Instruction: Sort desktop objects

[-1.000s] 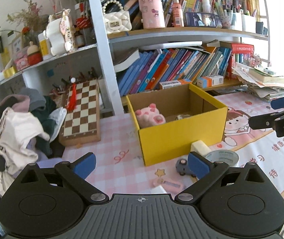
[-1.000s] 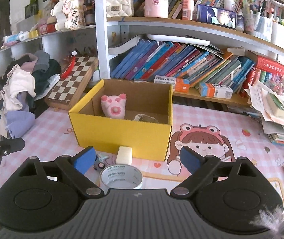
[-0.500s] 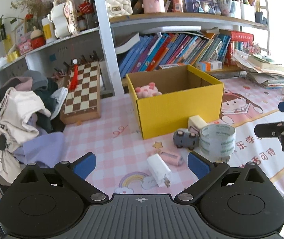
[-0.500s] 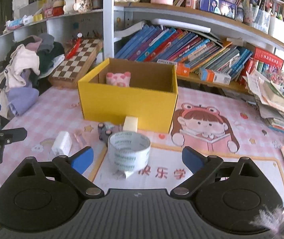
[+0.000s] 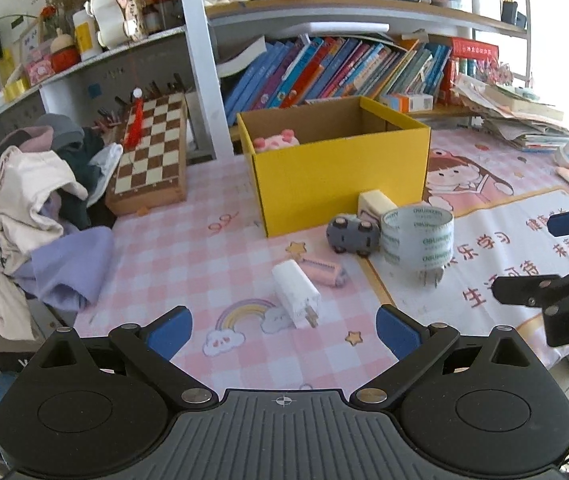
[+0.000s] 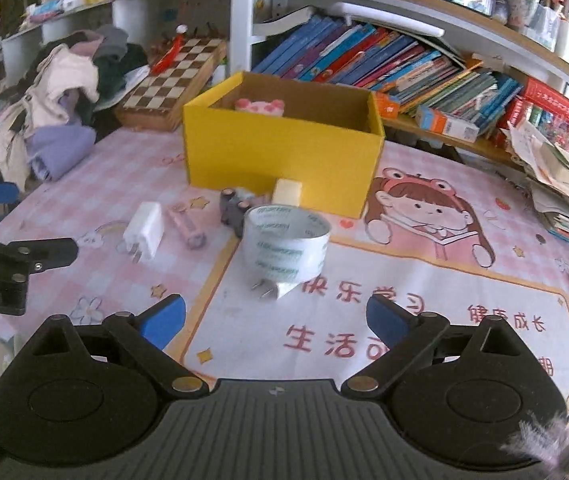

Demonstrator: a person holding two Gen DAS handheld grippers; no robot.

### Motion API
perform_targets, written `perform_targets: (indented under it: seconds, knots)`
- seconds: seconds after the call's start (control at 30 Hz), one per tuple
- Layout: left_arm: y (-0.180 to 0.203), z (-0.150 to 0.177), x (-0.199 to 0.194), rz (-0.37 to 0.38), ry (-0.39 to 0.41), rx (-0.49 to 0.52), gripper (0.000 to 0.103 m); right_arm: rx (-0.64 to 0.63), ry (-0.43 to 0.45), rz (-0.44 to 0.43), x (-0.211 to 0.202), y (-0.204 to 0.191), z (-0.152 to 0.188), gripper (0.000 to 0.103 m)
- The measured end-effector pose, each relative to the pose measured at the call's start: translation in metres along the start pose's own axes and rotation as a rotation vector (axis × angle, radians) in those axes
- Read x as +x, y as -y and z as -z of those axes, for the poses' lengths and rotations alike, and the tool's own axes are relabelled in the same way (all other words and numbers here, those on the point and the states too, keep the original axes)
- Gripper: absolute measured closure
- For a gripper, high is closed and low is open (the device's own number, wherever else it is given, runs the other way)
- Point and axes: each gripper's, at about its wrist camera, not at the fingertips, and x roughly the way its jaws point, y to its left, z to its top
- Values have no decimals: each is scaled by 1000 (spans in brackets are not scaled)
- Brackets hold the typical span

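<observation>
The white, boxy plastic charger lies on the counter before the yellow cardboard box, beside a translucent tape roll. Left gripper and right gripper are both spread wide, empty.

Desk layout, box at 12 o'clock

Tape roll before box, toy car touching at its 9; charger and comb at 7 (plush in box); chessboard at 10.
</observation>
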Motion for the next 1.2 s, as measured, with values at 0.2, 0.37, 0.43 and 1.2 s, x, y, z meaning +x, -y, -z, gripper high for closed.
perform_targets:
  seconds: [0.2, 0.37, 0.43, 1.2]
  knots:
    - [0, 7, 2, -11, -21, -21, 3, -14, -2, 1, 1, -8, 3, 5]
    - [0, 13, 3, -12, -38, -32, 3, 7, -5, 13, 2, -10, 6, 5]
    - [2, 14, 4, -9, -42, -29, 3, 11, -5, 16, 2, -12, 7, 5]
    - [10, 21, 8, 21, -69, -35, 3, 114, -52, 12, 3, 4, 17, 7]
